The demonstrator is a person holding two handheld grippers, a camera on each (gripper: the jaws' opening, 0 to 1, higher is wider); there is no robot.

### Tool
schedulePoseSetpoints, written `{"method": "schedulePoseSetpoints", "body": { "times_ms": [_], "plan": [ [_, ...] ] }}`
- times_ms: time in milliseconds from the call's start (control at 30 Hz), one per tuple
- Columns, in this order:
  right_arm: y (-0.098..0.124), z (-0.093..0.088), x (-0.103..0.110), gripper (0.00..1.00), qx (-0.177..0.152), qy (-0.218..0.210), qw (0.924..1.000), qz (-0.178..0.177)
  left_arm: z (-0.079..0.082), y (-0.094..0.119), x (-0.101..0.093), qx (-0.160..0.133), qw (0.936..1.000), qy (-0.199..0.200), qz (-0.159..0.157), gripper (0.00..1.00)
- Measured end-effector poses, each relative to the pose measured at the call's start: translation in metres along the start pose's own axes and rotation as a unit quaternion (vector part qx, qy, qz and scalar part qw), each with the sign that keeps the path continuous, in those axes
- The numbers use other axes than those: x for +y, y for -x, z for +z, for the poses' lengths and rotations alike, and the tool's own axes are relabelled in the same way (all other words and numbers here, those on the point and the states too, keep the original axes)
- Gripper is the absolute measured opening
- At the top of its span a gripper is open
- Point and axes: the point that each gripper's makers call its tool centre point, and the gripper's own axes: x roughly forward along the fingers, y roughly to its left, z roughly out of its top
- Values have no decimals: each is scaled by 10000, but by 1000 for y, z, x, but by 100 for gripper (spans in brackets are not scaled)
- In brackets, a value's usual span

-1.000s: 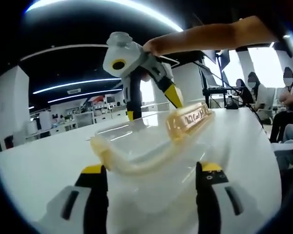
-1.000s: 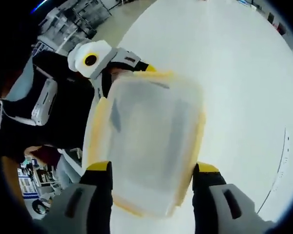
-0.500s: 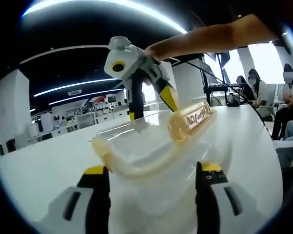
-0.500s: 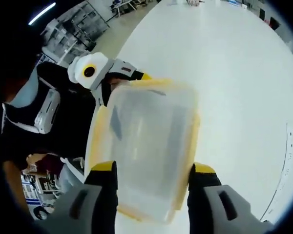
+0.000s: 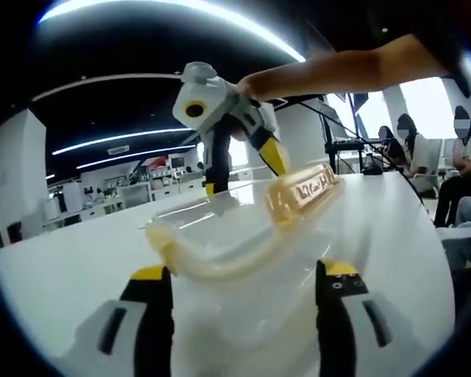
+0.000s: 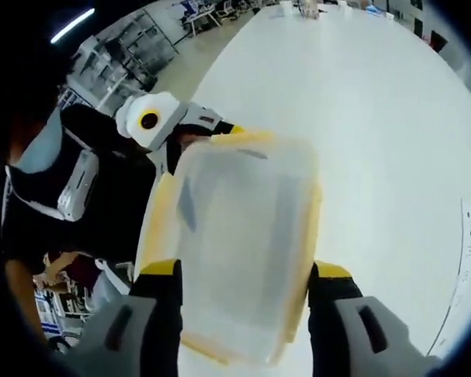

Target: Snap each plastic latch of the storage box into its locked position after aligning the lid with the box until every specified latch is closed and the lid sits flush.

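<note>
A clear storage box with pale yellow latches lies on the white table. My left gripper is open, and its jaws straddle the box's near end by a curved latch. A long side latch stands raised at the right rim. My right gripper comes down over the far end, one finger on each side. In the right gripper view the lid sits between the wide-apart jaws of my right gripper, with the yellow side latches against them. The left gripper is at the box's far end.
The white table stretches far on the right of the box. A person in dark clothes stands close behind the left gripper. A bare forearm reaches over the box. Seated people and desks are at the back right.
The right gripper has shifted slightly over the box's far end, and the box sits a little differently between its jaws. The left gripper and the box have hardly moved.
</note>
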Motion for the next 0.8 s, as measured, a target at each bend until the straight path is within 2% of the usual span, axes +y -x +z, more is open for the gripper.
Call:
{"method": "schedulePoseSetpoints", "body": {
  "times_ms": [67,133,200,267,433,533,567,600,700,800],
  "plan": [
    [1,0,2,67,-188,71,9998,-94,-1,1,0,10,9999,-119,-27,73],
    [0,-9,9,74,-111,286,9995,-105,-2,2,0,33,9996,-263,-55,72],
    [-1,-15,14,80,-2,322,9994,-126,-3,4,0,71,9991,-403,-76,71],
    [-1,-13,13,80,-70,212,9991,-351,-5,6,1,109,9985,-520,-91,69],
    [1,-7,15,83,-175,228,9981,-550,-5,19,1,127,9971,-745,-17,58],
    [4,-5,15,84,-203,206,9974,-654,0,30,5,-6,9975,-708,47,48],
    [6,-3,15,84,-235,214,9971,-687,3,34,7,-72,9980,-627,76,48],
    [7,1,16,86,-336,197,9968,-703,10,38,9,-312,9979,-551,101,50],
    [8,3,19,89,-413,192,9963,-736,20,47,12,-546,9977,-388,82,54],
    [5,3,19,94,-403,220,9946,-931,29,54,17,-735,9967,-329,61,58]
  ]
}}
